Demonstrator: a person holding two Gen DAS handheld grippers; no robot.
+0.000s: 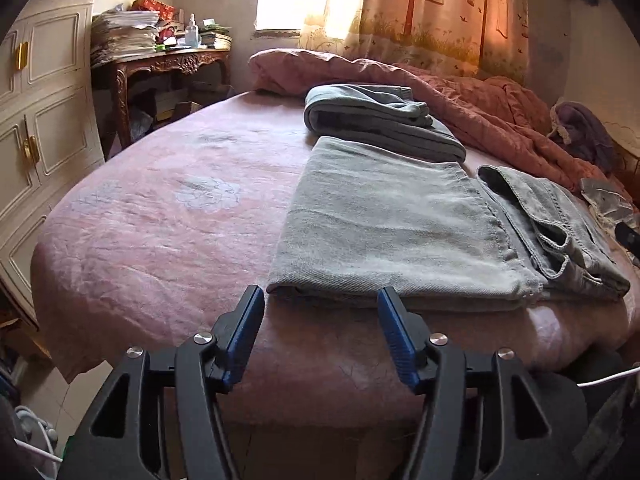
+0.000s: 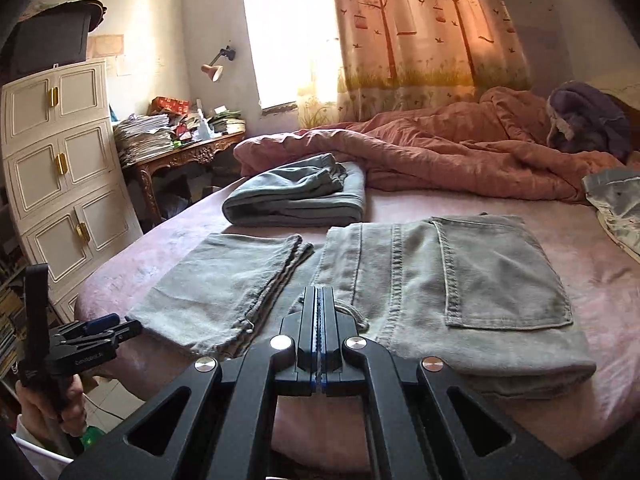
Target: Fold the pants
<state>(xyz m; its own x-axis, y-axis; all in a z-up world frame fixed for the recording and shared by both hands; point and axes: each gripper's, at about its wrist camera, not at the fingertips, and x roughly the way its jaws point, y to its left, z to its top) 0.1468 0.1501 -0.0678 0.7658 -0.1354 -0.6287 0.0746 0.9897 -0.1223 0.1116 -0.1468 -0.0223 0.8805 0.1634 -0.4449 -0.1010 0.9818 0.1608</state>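
Note:
Grey pants (image 2: 480, 272) lie folded on the pink bed (image 2: 600, 280), seat and back pocket facing up. Their folded legs (image 1: 392, 224) lie to the left of the seat, hems toward it. My left gripper (image 1: 320, 294) is open just short of the legs' near edge, touching nothing. The right wrist view also catches this left gripper (image 2: 100, 326) at the bed's left corner, held in a hand (image 2: 40, 400). My right gripper (image 2: 319, 290) is shut over the near edge of the pants beside the waistband, and I see no cloth between its pads.
A second folded grey garment (image 2: 296, 196) lies farther back on the bed. Behind it is a rumpled pink duvet (image 2: 440, 152) and a purple cloth (image 2: 588, 120). A white cabinet (image 2: 60, 184) and a cluttered wooden desk (image 2: 188, 152) stand left of the bed.

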